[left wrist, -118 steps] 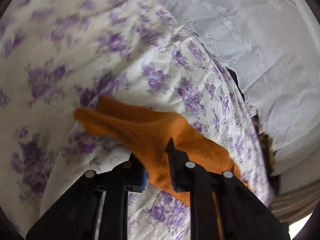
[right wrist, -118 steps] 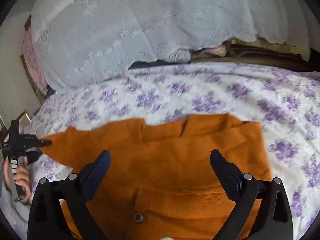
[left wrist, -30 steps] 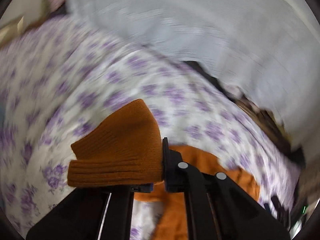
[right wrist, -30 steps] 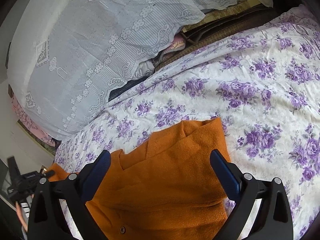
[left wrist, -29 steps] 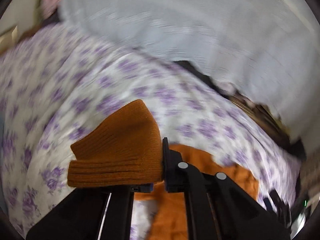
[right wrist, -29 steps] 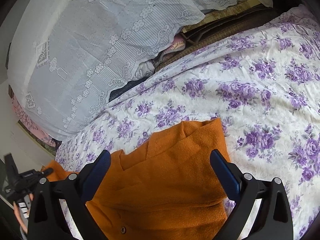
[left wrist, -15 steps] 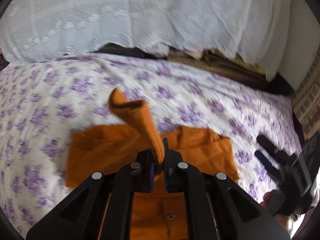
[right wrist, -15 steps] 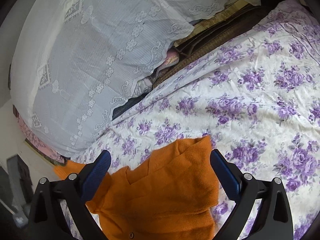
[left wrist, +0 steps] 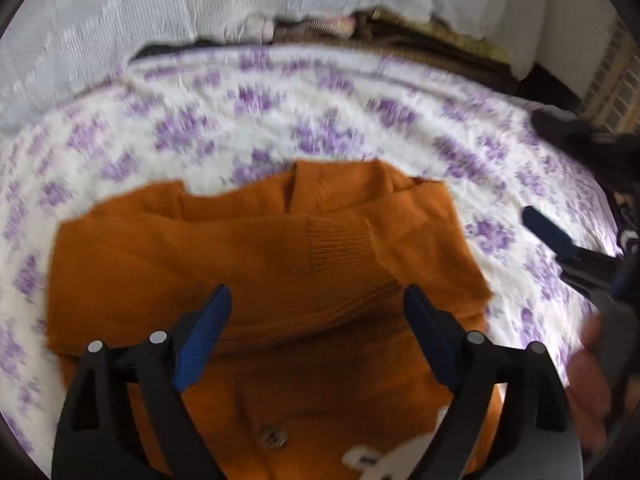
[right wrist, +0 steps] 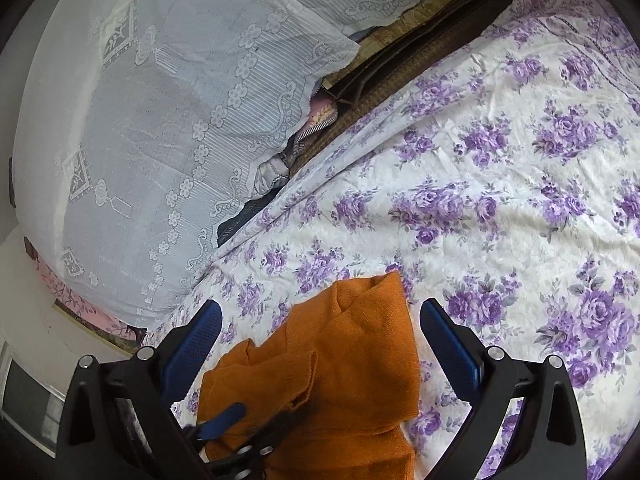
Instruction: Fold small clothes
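A small orange knit cardigan (left wrist: 256,264) lies flat on the floral bedsheet (left wrist: 320,120), a button (left wrist: 272,436) on its front. One sleeve with a ribbed cuff (left wrist: 340,240) lies folded across its chest. My left gripper (left wrist: 316,312) is open and empty, just above the cardigan's middle. My right gripper (right wrist: 320,324) is open and empty above the cardigan's shoulder (right wrist: 360,344). In the right wrist view the left gripper's fingers (right wrist: 224,420) hover over the cardigan. In the left wrist view the right gripper's fingers (left wrist: 548,232) show at the right edge.
White lace-covered pillows (right wrist: 180,100) lie along the head of the bed, also in the left wrist view (left wrist: 120,20). Dark folded items (right wrist: 400,64) lie between them and the sheet. A white tag (left wrist: 380,456) sits at the cardigan's lower front.
My left gripper carried the sleeve across the cardigan, let it go and opened wide. The sleeve now lies folded over the chest. My right gripper drew off to the right, still open.
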`<state>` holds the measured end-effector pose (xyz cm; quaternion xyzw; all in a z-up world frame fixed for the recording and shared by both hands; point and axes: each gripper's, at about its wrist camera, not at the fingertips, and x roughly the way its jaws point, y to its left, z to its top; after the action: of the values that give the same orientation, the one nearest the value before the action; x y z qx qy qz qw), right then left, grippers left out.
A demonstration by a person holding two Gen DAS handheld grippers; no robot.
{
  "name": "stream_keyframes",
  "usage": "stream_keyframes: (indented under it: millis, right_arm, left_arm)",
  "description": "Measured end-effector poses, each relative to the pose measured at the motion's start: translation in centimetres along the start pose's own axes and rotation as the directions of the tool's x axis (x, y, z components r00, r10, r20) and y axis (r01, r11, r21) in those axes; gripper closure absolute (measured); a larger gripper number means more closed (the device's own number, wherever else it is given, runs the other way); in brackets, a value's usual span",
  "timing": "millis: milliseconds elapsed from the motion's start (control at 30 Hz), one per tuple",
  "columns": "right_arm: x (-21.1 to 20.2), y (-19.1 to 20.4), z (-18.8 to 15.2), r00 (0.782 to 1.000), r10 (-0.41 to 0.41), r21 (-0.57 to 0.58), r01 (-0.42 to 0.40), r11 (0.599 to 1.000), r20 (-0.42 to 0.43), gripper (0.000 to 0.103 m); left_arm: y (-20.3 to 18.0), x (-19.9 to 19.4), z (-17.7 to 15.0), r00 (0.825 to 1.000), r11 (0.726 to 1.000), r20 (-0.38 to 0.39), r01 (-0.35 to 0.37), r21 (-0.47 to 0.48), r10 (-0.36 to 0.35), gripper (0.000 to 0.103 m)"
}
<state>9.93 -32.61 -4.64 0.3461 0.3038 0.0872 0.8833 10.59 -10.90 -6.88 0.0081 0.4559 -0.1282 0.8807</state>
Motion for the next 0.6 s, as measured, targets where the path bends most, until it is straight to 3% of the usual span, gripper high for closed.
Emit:
stream_keyframes:
  millis: [67, 233, 400, 567, 600]
  right_arm:
    - [0.2, 0.2, -0.2, 1.000, 0.010, -0.004, -0.010, 1.000, -0.021, 0.003]
    - [2.4, 1.9, -1.8, 0.984, 0.045, -0.062, -0.056, 0.996, -0.175, 0.011]
    - [5.4, 2.5, -4.3, 0.952, 0.004, -0.092, -0.033, 0.995, -0.305, 0.037]
    - [7.1, 4.2, -6.6, 0.941, -0.086, -0.222, 0.011, 0.975, -0.328, 0.041]
    - [7.4, 4.7, -7.2, 0.944, -0.109, -0.265, 0.023, 0.964, -0.313, 0.055]
  left_arm:
    - [1.1, -1.8, -0.2, 0.999, 1.000, 0.034, -0.021, 0.000, 0.021, 0.008]
    - [7.7, -4.2, -0.6, 0.989, 0.987, 0.071, -0.118, -0.111, 0.127, 0.007]
    - [13.6, -4.1, -1.6, 0.968, 0.949, 0.043, -0.234, -0.210, 0.248, 0.007]
    - [16.7, -2.5, -2.8, 0.948, 0.922, 0.011, -0.307, -0.234, 0.318, 0.007]
    - [17.1, -2.1, -2.9, 0.946, 0.919, 0.004, -0.313, -0.240, 0.323, 0.007]
